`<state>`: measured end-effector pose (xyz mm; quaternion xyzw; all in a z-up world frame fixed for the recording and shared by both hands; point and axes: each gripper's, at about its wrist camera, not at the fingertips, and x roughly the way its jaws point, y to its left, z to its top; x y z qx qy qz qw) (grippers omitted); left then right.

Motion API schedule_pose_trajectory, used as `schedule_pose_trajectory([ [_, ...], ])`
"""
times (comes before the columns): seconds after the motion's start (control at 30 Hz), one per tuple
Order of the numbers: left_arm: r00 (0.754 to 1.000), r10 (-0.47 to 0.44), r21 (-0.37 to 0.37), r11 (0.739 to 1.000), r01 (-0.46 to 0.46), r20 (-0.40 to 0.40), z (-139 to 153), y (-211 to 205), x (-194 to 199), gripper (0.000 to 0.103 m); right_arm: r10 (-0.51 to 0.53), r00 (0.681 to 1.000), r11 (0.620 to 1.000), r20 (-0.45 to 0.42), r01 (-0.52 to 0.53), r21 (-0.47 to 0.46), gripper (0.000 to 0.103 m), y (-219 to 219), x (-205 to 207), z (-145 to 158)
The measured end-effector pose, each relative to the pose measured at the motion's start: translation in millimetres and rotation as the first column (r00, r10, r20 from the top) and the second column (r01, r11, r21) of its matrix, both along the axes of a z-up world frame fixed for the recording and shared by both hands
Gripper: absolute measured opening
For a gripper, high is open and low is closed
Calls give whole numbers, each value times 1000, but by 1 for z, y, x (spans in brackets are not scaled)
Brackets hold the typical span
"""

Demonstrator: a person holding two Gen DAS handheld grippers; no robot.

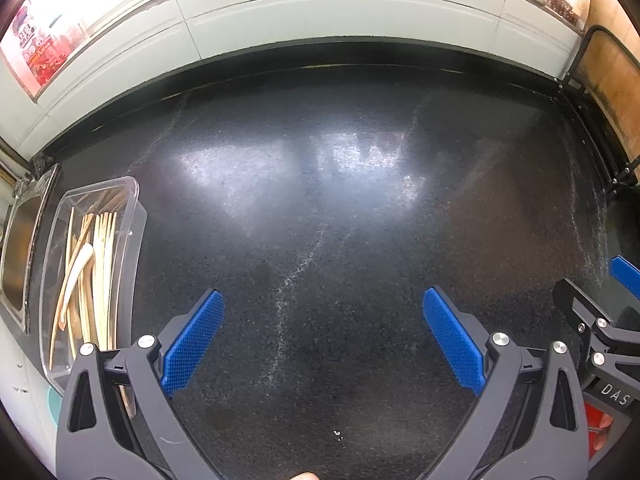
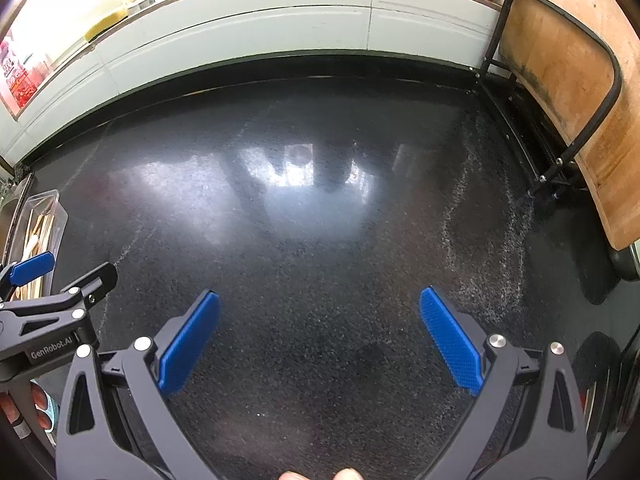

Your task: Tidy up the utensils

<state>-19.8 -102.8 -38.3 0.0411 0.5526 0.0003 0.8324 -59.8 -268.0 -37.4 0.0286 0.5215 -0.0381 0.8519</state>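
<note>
Black speckled desk (image 1: 320, 220) lies bare beneath both grippers, left (image 1: 324, 340) and right (image 2: 320, 340), fingers spread wide and empty; wooden utensils (image 1: 90, 272) sit far left in a clear tray (image 1: 134, 216), so approach low, aligned with the handles.

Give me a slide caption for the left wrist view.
Open left claw over dark countertop, clear utensil box at left.

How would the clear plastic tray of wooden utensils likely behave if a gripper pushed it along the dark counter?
The clear plastic tray looks thin-walled, so it is probably light and may flex if squeezed. The counter looks glossy, so it would likely slide easily. The wooden utensils lie loose and might shift.
</note>
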Motion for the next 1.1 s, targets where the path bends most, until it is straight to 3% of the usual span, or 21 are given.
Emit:
schedule_pose_trajectory([
  [1.1,1000,11,-6,1000,-11,-25,-7,-1,-8,97,31,999,999,-20,-31,-6,97,5,-2,-4],
])
